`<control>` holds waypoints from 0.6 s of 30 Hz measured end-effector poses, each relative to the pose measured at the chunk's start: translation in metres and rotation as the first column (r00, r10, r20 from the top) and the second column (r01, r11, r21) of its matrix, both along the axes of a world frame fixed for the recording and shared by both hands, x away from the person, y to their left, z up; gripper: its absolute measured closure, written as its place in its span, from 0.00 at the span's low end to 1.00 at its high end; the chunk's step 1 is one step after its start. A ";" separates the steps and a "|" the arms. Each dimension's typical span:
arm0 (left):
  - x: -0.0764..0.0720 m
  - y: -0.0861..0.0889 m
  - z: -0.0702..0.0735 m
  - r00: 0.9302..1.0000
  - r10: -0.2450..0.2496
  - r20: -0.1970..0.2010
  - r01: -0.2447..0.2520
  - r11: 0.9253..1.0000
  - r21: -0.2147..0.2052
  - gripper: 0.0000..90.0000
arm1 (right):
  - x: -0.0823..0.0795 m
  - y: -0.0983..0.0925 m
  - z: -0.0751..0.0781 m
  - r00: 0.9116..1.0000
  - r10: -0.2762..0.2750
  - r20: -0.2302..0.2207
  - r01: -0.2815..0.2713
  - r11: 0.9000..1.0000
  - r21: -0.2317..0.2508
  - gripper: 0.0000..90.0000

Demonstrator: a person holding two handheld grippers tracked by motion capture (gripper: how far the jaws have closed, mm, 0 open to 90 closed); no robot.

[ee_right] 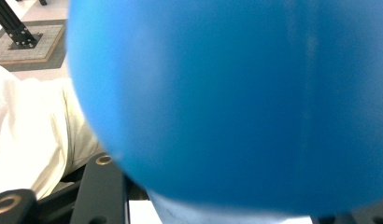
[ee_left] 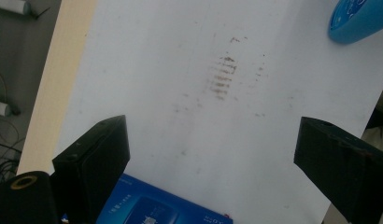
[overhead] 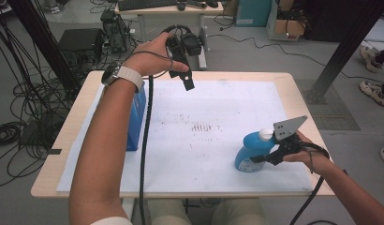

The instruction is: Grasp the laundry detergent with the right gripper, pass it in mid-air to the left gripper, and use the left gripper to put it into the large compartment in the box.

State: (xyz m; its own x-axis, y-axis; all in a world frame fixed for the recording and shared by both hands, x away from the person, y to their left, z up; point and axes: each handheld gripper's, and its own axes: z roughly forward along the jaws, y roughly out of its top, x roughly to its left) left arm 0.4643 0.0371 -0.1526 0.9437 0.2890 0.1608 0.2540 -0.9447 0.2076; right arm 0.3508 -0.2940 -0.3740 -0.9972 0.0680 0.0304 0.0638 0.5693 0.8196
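A blue bottle with a white cap stands at the front right of the white sheet. My right gripper is shut on its body from the right. In the right gripper view the bottle sits very close, with one black finger beside it. My left gripper is held up over the table's far edge, open and holding nothing. Its view looks down between wide jaws on the sheet, the blue box and the bottle's base.
The blue box stands at the sheet's left edge under my left forearm. Brown stains mark the sheet's middle. Cables and black equipment lie on the floor to the left. A black frame post rises at the right.
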 end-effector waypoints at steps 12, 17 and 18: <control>0.000 0.000 0.000 1.000 -0.001 0.001 0.001 1.000 -0.002 0.12 | 0.000 0.000 0.000 1.000 0.003 -0.005 -0.003 1.000 -0.002 0.48; 0.000 0.000 0.001 1.000 -0.001 0.001 0.001 1.000 0.005 0.12 | 0.000 0.000 0.000 1.000 0.005 -0.002 -0.005 1.000 -0.002 0.48; 0.000 0.000 -0.001 1.000 0.000 0.006 0.000 1.000 -0.016 0.12 | 0.000 0.000 0.000 1.000 0.003 -0.004 -0.003 1.000 -0.002 0.48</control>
State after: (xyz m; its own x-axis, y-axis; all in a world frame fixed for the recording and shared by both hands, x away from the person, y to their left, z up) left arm 0.4646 0.0376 -0.1539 0.9428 0.2914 0.1618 0.2524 -0.9412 0.2244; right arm 0.3510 -0.2941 -0.3739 -0.9973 0.0651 0.0344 0.0656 0.5710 0.8183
